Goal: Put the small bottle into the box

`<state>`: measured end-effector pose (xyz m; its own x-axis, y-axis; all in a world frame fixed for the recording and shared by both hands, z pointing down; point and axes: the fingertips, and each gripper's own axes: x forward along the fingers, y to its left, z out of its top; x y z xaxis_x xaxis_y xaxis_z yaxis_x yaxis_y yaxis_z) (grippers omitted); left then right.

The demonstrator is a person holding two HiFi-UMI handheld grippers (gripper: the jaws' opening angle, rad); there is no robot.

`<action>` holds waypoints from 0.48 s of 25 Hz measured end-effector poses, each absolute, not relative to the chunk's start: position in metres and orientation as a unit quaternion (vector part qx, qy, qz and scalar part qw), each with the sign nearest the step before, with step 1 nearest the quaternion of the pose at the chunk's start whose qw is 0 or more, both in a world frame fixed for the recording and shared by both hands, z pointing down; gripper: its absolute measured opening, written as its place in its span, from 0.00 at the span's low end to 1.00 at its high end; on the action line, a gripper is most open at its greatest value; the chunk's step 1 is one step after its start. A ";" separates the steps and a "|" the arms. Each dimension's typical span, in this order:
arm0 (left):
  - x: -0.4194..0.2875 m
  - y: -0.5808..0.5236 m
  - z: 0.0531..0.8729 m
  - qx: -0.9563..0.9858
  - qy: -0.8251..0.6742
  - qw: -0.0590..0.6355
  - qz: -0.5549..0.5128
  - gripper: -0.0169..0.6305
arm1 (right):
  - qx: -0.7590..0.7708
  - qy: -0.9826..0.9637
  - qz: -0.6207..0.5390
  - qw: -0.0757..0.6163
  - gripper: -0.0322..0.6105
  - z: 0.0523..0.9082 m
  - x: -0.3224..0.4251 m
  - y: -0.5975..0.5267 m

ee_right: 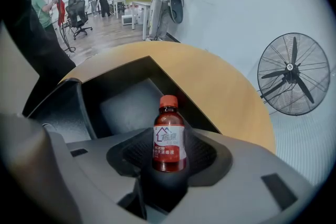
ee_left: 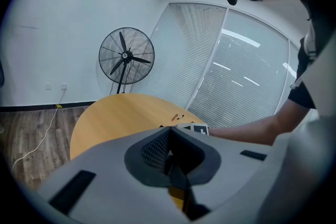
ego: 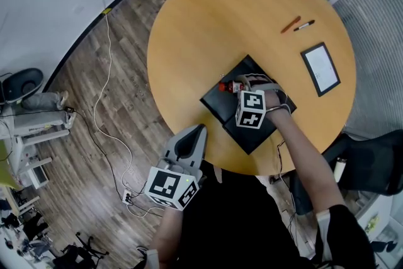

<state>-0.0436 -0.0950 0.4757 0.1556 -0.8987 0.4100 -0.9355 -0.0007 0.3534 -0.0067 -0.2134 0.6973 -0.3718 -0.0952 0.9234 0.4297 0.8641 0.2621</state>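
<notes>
The right gripper (ee_right: 169,156) is clenched on the bottle (ee_right: 169,134), its two jaws pressing the lower body from either side. The bottle's long axis runs along the jaws, with the red cap leading and pointing away from the gripper. In the right gripper view the box (ee_right: 124,106) lies open just beyond and below the cap, and its grey floor is bare. In the head view the gripper hangs over the box, and the bottle pokes out from it toward the box's far-left part. It looks held above the box rather than resting on it, though how high I cannot tell.

The left gripper (ee_left: 169,150) has its jaws closed together with nothing between them. It is on the person's side of the box, off the edge of the table (ego: 214,16) and well apart from the box, so the right hand is plainly the one to finish the job.

The move turns on this: the cavity is ahead of the cap and lower, so the bottle probably has to go forward and down, cap first or tipped flat, before the jaws let go. The near wall of the box is the likeliest thing to catch the bottle.
</notes>
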 end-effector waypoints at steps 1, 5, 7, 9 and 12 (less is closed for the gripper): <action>-0.045 -0.095 0.476 0.706 -0.649 0.281 0.033 0.02 | -0.105 -0.792 -0.238 0.551 0.36 0.698 -0.008 -0.214; -0.047 -0.094 0.476 0.705 -0.651 0.280 0.032 0.02 | -0.097 -0.797 -0.234 0.548 0.36 0.698 -0.008 -0.216; -0.046 -0.093 0.477 0.705 -0.651 0.279 0.033 0.02 | -0.094 -0.799 -0.231 0.547 0.36 0.700 -0.007 -0.216; -0.045 -0.092 0.477 0.706 -0.651 0.278 0.032 0.02 | -0.093 -0.800 -0.231 0.546 0.36 0.701 -0.007 -0.215; -0.044 -0.091 0.475 0.707 -0.650 0.277 0.032 0.02 | -0.090 -0.801 -0.229 0.547 0.36 0.699 -0.008 -0.214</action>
